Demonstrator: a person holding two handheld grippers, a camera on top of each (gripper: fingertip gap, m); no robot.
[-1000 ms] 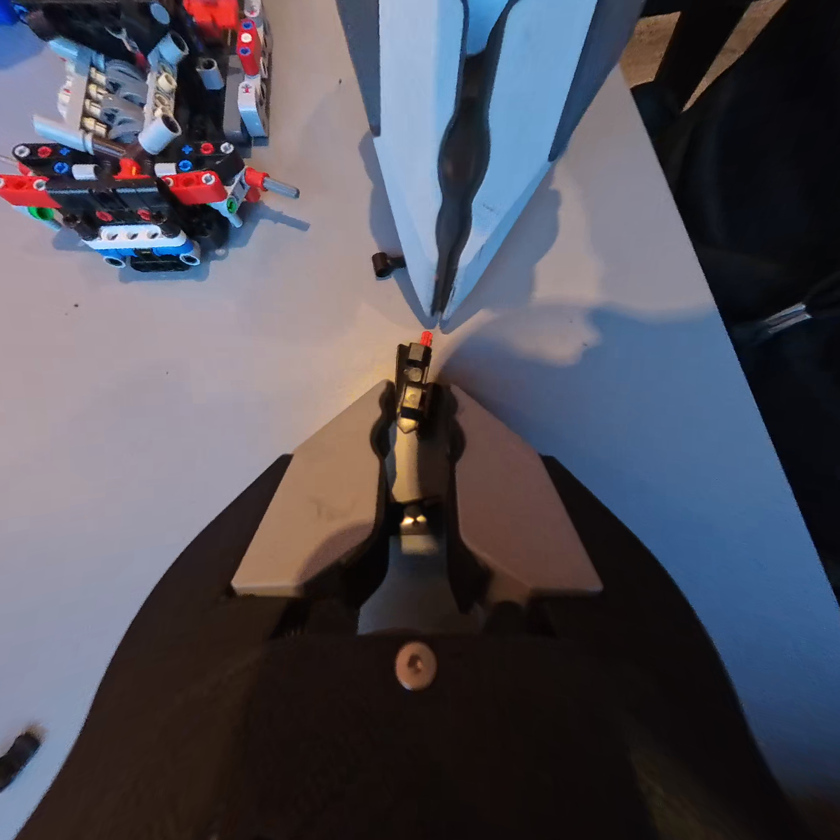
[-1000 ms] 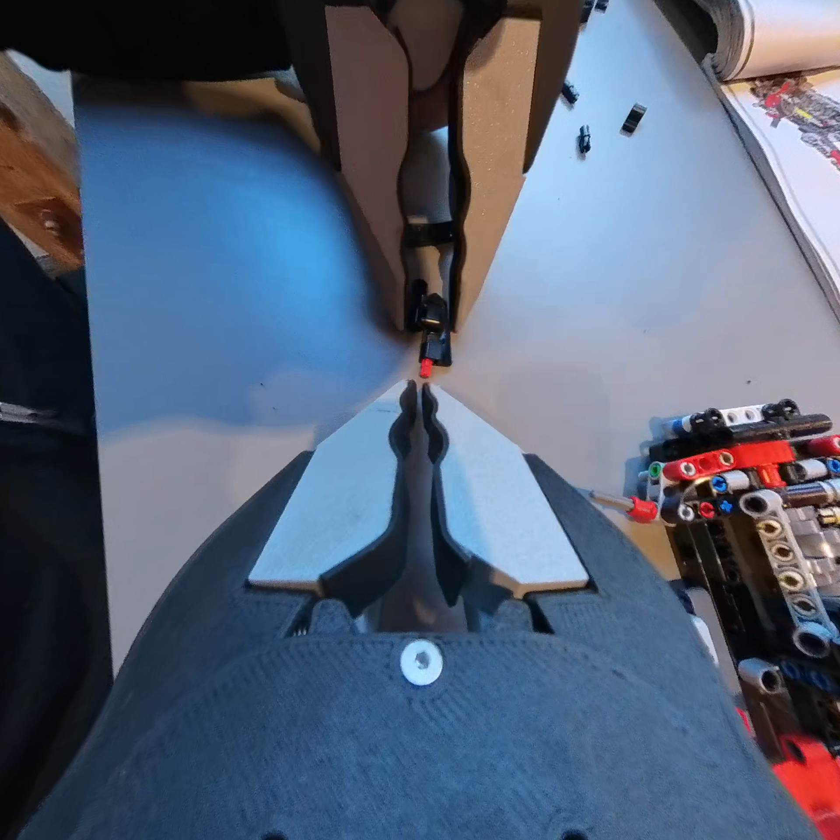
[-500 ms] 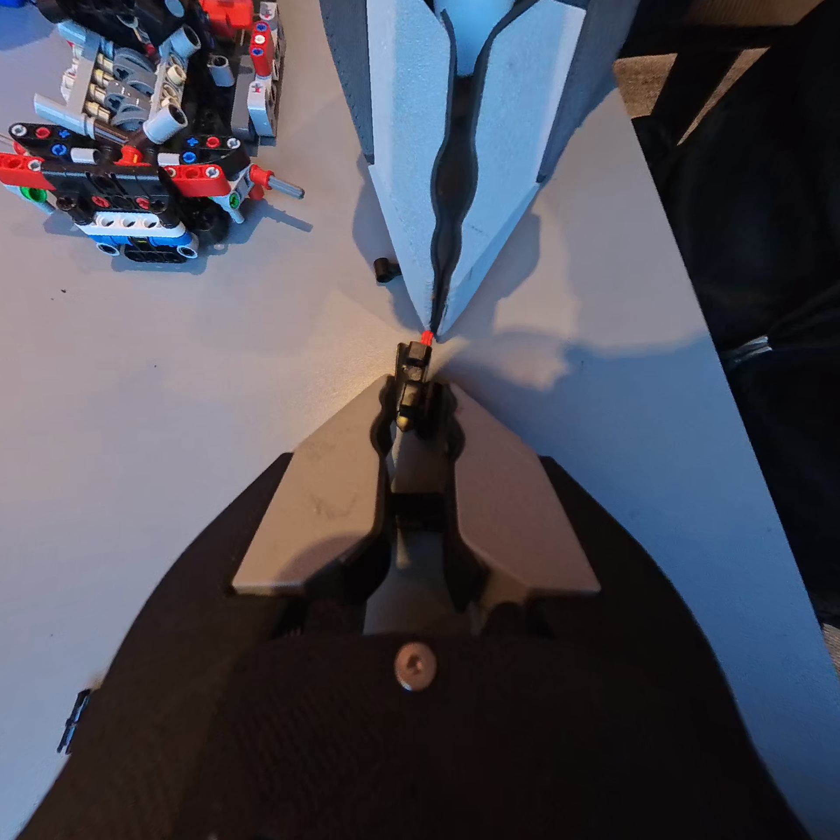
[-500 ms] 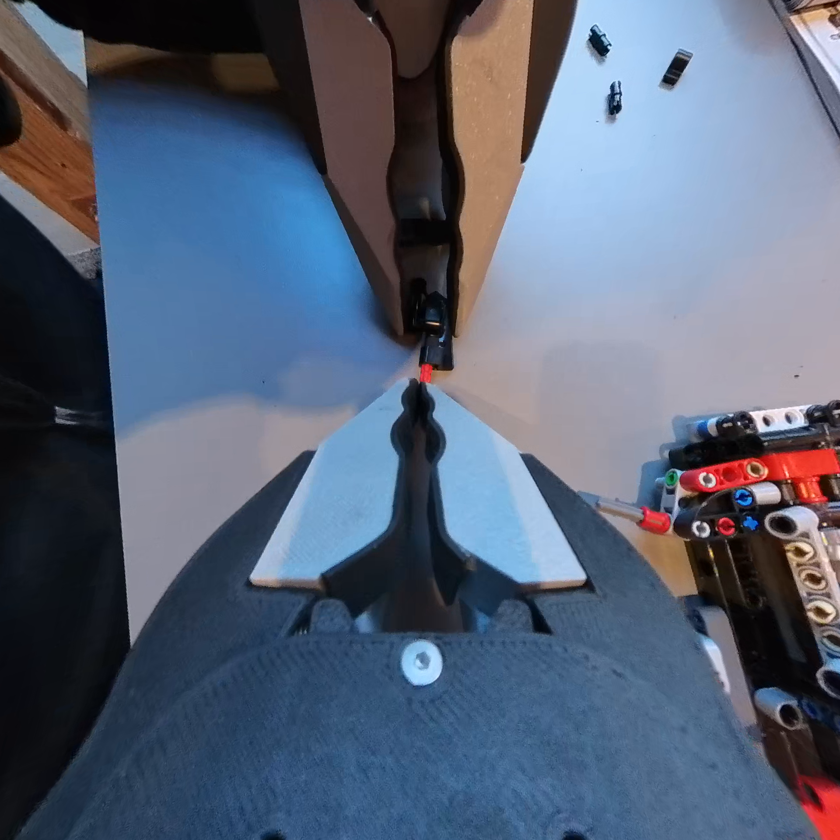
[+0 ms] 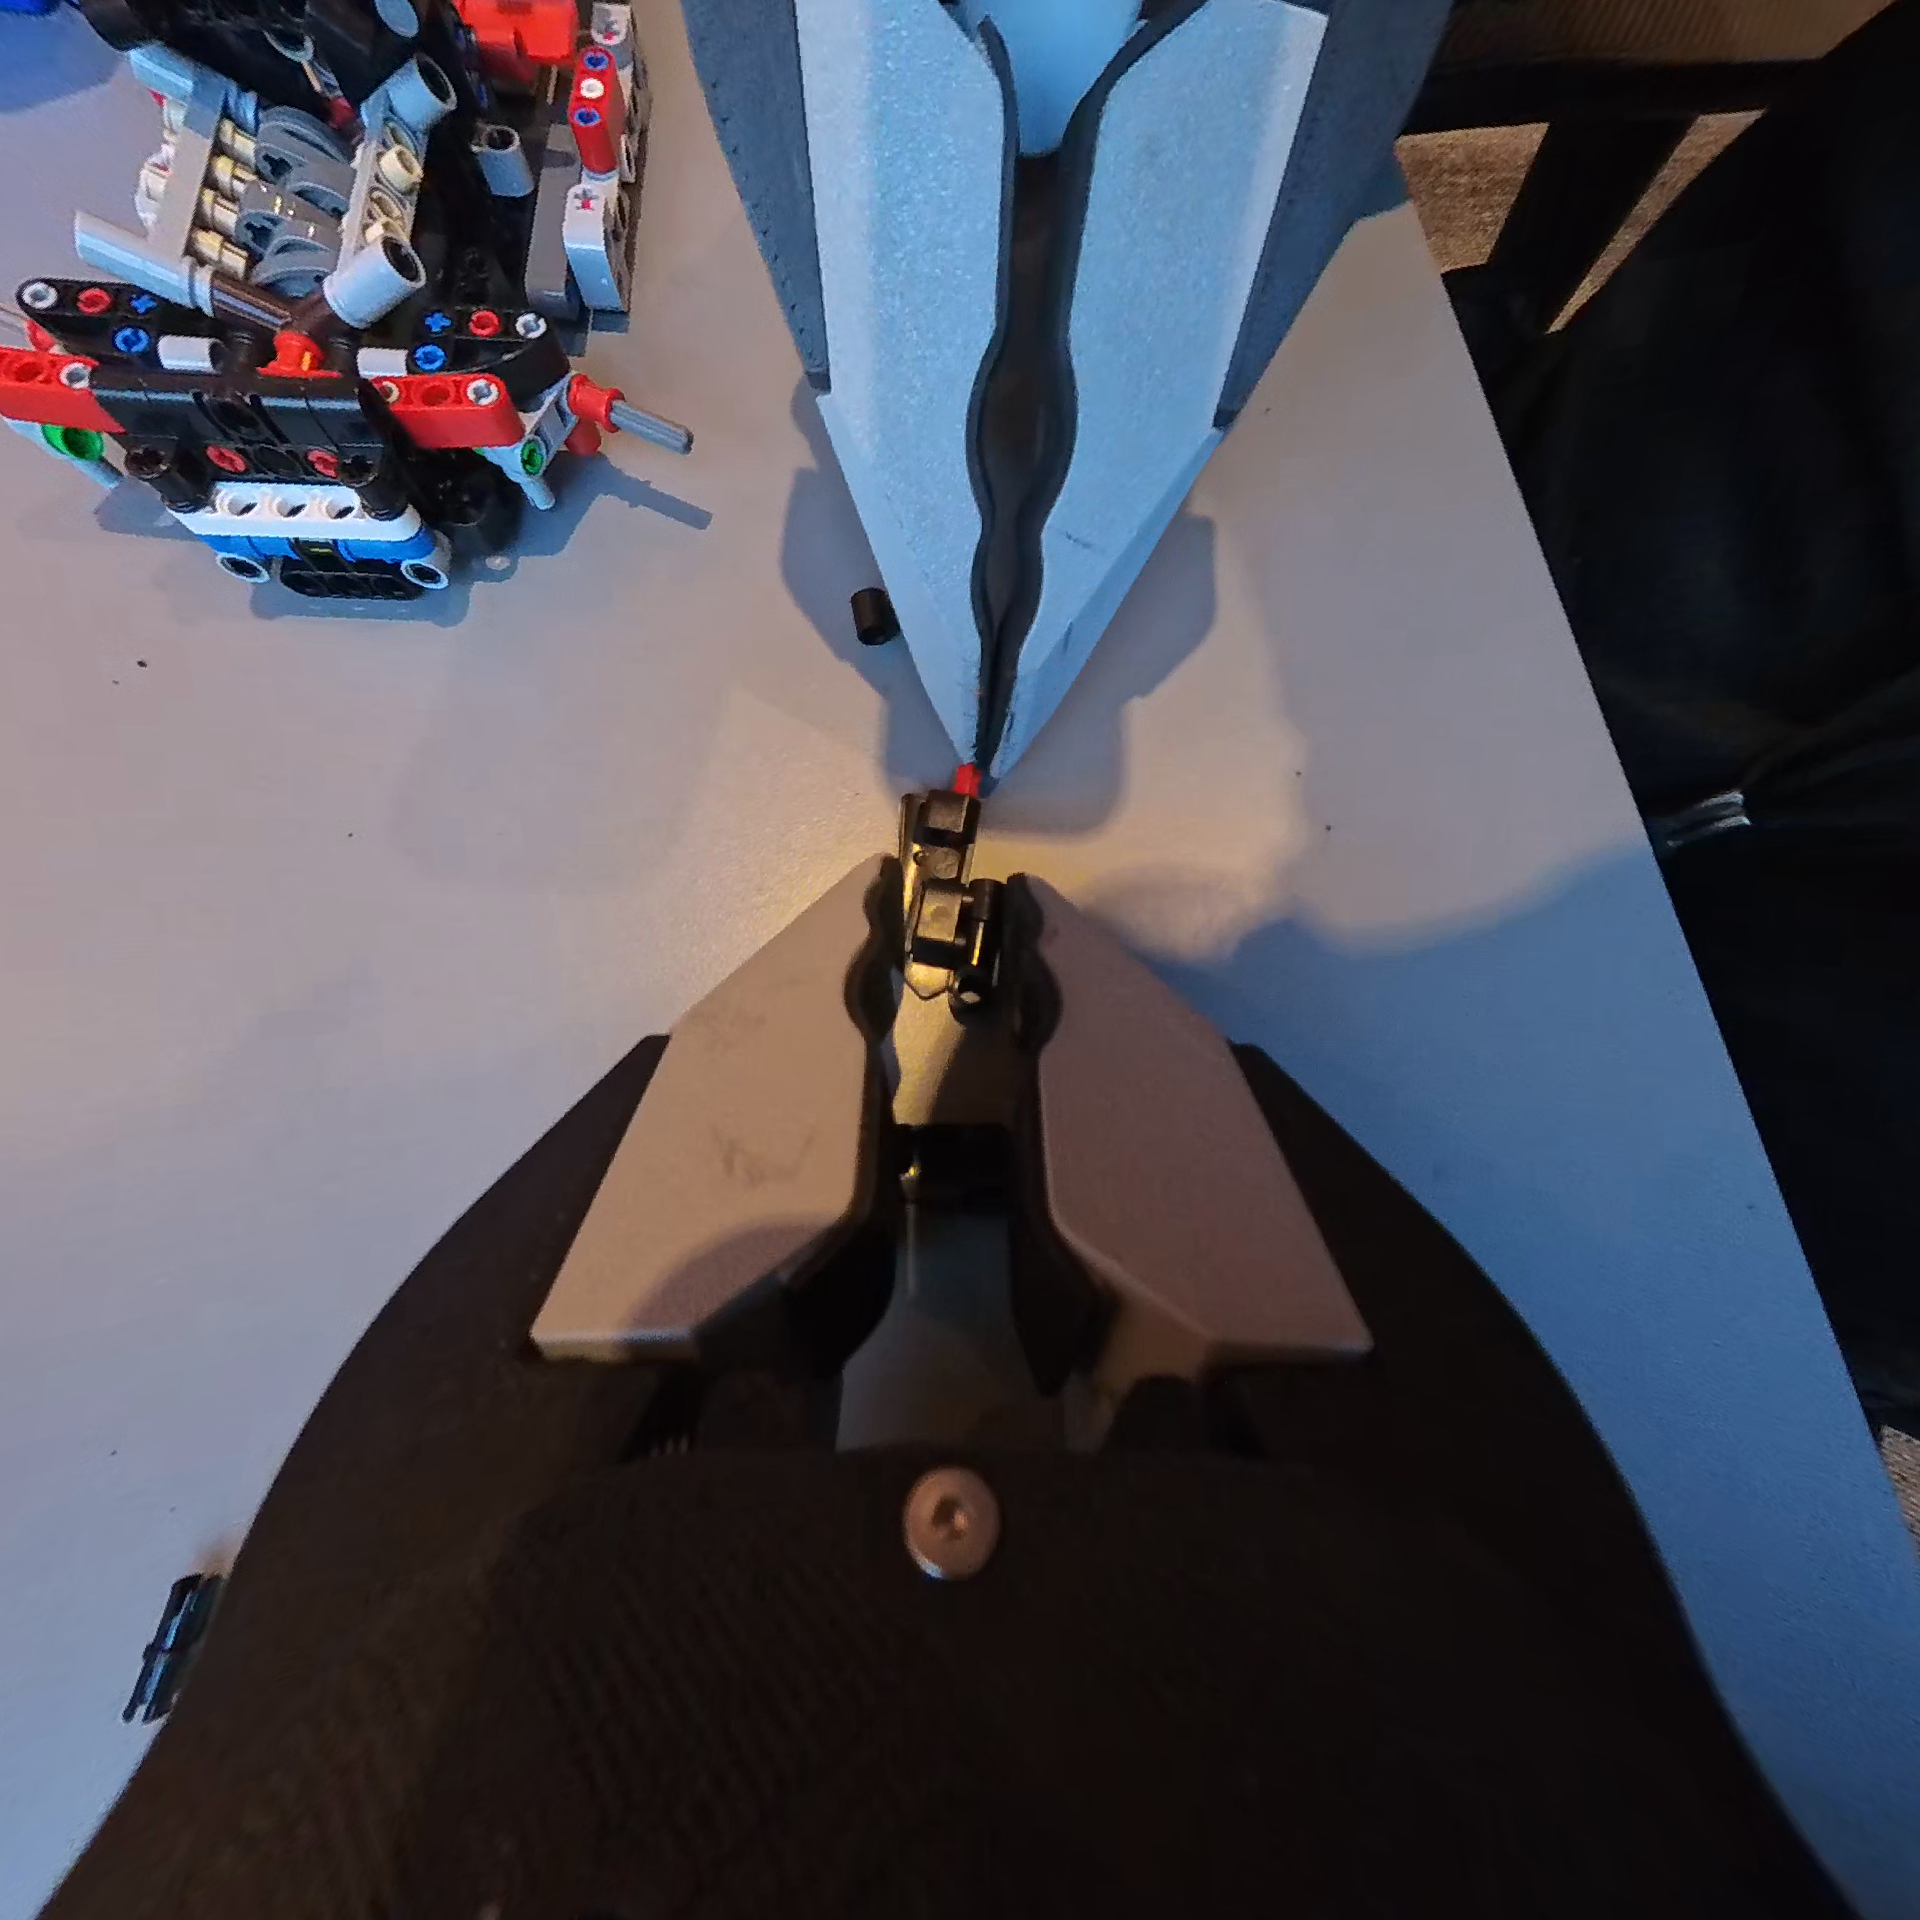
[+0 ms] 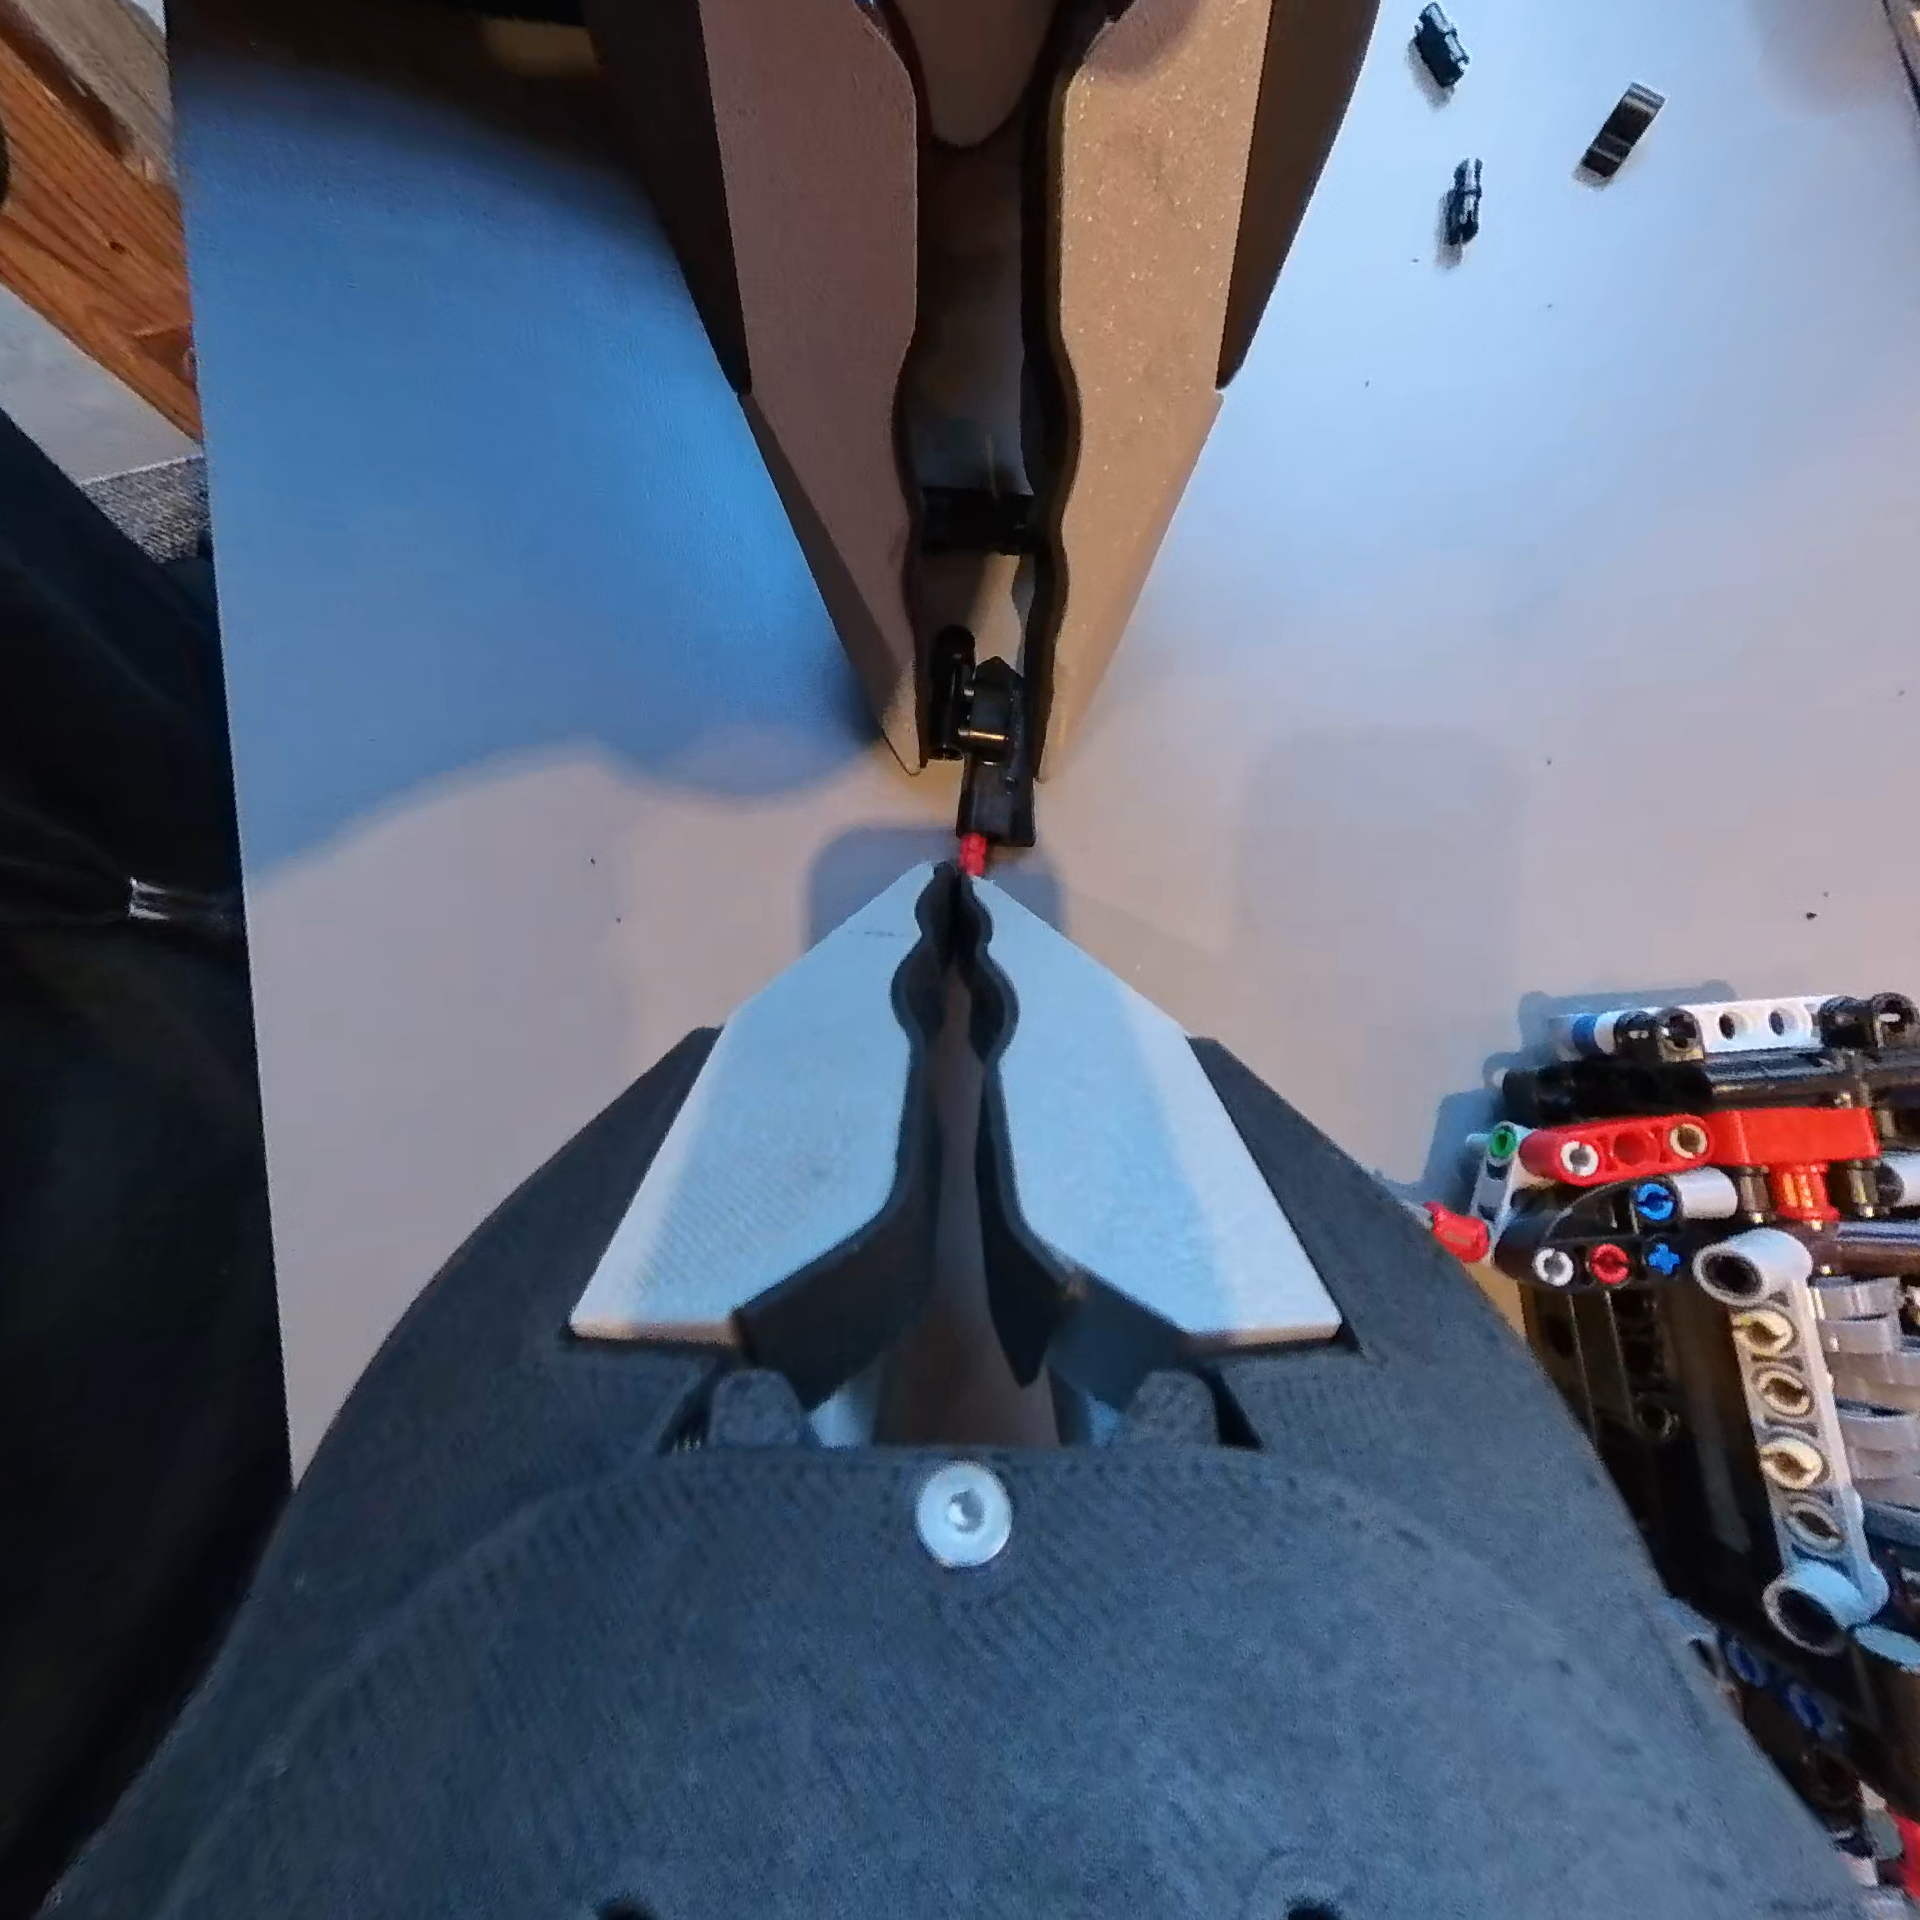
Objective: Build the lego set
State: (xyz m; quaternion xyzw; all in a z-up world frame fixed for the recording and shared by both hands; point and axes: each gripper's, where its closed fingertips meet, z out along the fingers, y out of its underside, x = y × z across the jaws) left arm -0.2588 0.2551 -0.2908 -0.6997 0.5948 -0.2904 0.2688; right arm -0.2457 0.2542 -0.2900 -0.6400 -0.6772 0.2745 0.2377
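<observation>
My left gripper [image 5: 951, 894] is shut on a small black lego connector piece [image 5: 940, 873], held just above the white table [image 5: 416, 935]. A short red pin [image 5: 966, 777] sticks out of the piece's far end. My right gripper [image 6: 961, 883] faces it tip to tip and is shut on the end of the red pin [image 6: 974, 852]. In the right wrist view the left gripper [image 6: 982, 764] comes from the top with the black piece [image 6: 992, 769] between its fingers. The part-built lego model [image 5: 281, 343] stands at the upper left, and at the lower right in the right wrist view [image 6: 1714, 1247].
A small black pin [image 5: 873, 618] lies beside the right gripper's finger. A black part [image 5: 171, 1642] lies at the lower left. Three loose black parts [image 6: 1465, 203] lie at the far right. The table edge [image 5: 1558, 623] runs close on the right, with dark space beyond. My two grippers' fingertips are within a few centimetres of each other.
My right gripper was slightly open and just short of the red pin. It has moved in and shut on the pin's end. My left gripper kept hold of the black piece.
</observation>
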